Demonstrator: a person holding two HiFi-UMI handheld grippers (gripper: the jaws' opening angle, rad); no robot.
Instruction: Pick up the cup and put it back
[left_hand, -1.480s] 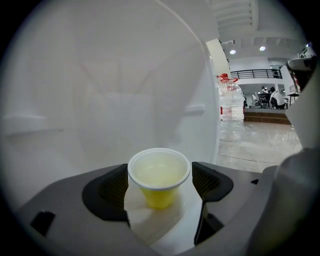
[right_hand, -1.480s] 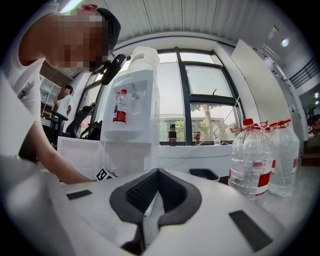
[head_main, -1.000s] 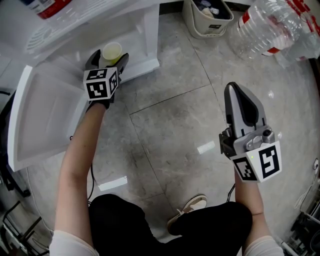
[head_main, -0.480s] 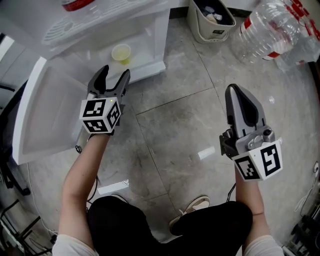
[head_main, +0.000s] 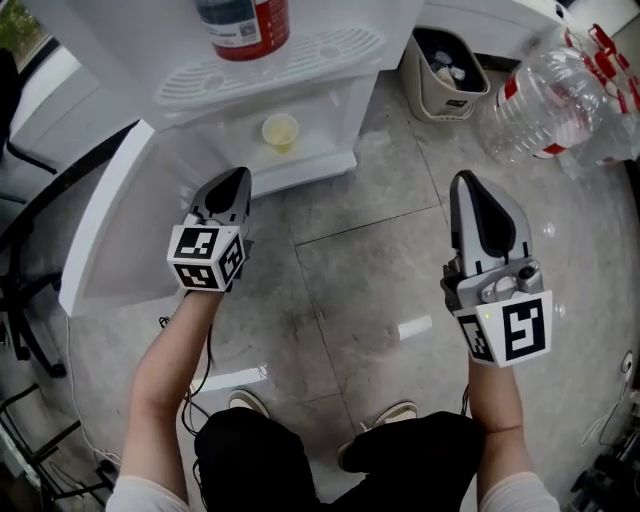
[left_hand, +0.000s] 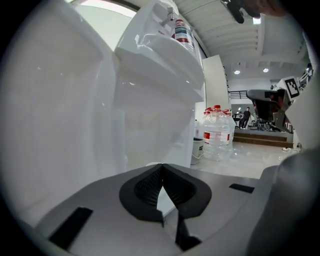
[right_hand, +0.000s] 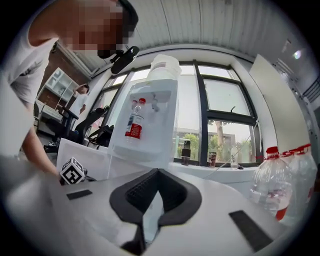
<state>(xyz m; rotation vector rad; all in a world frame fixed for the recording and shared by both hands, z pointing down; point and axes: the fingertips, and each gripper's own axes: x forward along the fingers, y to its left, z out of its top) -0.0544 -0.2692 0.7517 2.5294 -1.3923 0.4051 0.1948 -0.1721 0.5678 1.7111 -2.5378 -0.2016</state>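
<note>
The cup (head_main: 280, 130), small and pale yellow, stands upright on the low white shelf (head_main: 320, 165) of the water dispenser. My left gripper (head_main: 236, 182) hangs in the air short of it, clear of the cup. Its jaws have just been closing and now meet with nothing between them (left_hand: 161, 174). My right gripper (head_main: 468, 188) is held over the tiled floor at the right, also shut and empty (right_hand: 157, 176). The cup shows in neither gripper view.
The dispenser's white door (head_main: 120, 240) stands open at the left. A red-labelled bottle (head_main: 245, 22) rests on the dispenser's top. A beige bin (head_main: 447, 68) and large water bottles (head_main: 560, 95) stand on the floor at the back right.
The left gripper let go of the cup, drew back from the shelf toward me and shut. The cup stayed on the shelf. The right gripper rose slightly.
</note>
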